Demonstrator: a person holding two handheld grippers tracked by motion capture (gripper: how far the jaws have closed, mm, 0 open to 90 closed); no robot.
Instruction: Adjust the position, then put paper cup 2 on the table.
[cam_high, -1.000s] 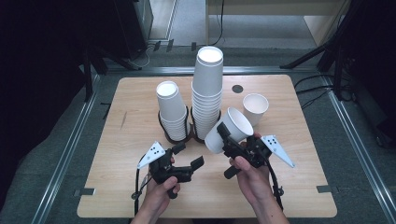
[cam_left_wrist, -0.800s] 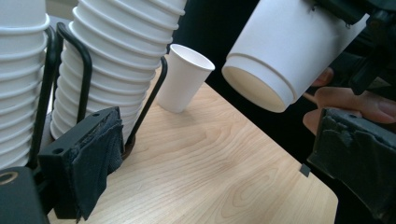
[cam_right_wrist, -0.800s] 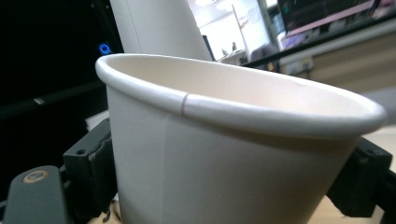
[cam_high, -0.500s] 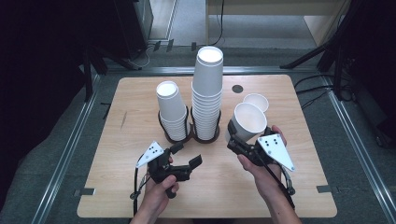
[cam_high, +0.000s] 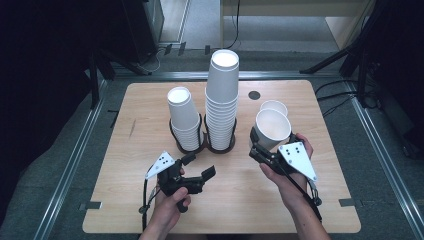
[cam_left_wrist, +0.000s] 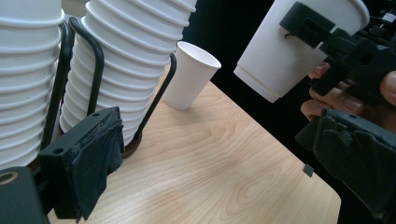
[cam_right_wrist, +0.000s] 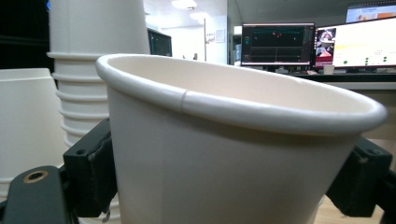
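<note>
My right gripper (cam_high: 264, 146) is shut on a white paper cup (cam_high: 272, 129), held mouth-up and slightly tilted above the table, right of the stacks. Its jaws have just closed a little further on the cup's wall (cam_right_wrist: 224, 149). The same cup (cam_left_wrist: 289, 46) hangs in the air in the left gripper view. A tall stack of white cups (cam_high: 222, 95) and a shorter stack (cam_high: 184, 120) stand in a black wire holder (cam_high: 220, 147). My left gripper (cam_high: 199, 167) stays open and empty just in front of the holder, with bare wood between its jaws (cam_left_wrist: 224, 163).
A single white cup (cam_high: 274, 106) stands upright on the wooden table (cam_high: 235, 200) behind the held cup, also seen past the stacks (cam_left_wrist: 191, 74). A dark round hole (cam_high: 254, 94) marks the table's far side. Metal rails run along both sides.
The right hand has carried the cup to the right, away from the stacks, and turned it from lying tilted to nearly mouth-up. The left gripper has stayed where it was.
</note>
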